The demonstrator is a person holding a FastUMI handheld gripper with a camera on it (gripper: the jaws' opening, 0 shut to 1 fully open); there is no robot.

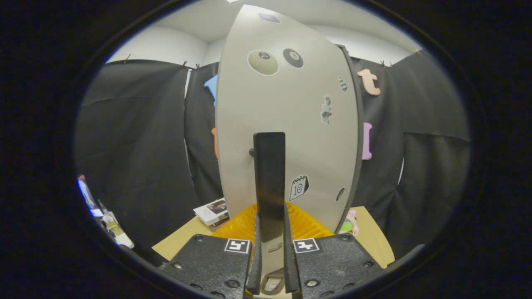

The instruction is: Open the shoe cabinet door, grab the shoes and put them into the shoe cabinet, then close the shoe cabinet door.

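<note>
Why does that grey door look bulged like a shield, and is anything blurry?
Gripper view: the fisheye lens bows the cabinet door; its stickers stay sharp, lit evenly and without glare. The black handle is clamped between the gripper fingers, whose near tips look soft.

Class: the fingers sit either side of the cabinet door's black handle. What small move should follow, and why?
Probably pull the door on its hinge: the gripper fingers appear to clamp the black handle. Which way is unclear, since the shoes' whereabouts can't be told.
</note>
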